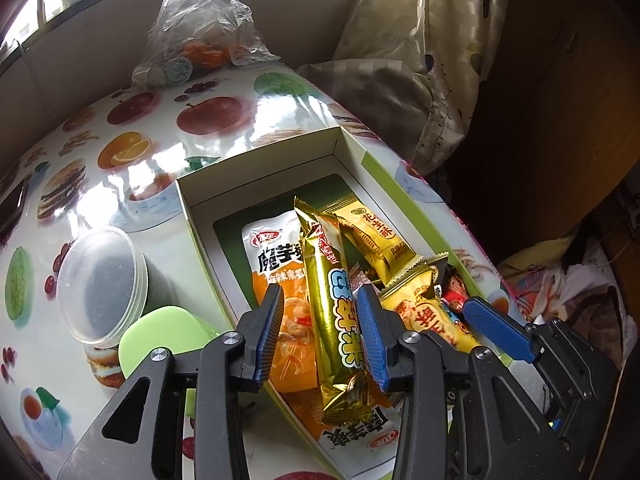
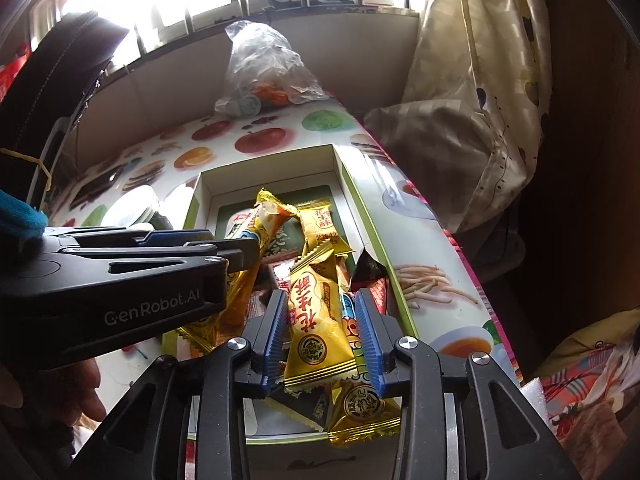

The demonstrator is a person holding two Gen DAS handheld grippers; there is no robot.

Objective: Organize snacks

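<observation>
In box: two gold bars (others uncountable).

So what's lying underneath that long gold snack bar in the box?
Under the long gold bar lies a white-and-orange packet, flat on the box floor. The packet's middle is covered, and the floor beneath is hidden.

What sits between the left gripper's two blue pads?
In the left wrist view, a long gold snack bar stands between the left gripper's pads, over the open box; no pad visibly presses it.
</observation>
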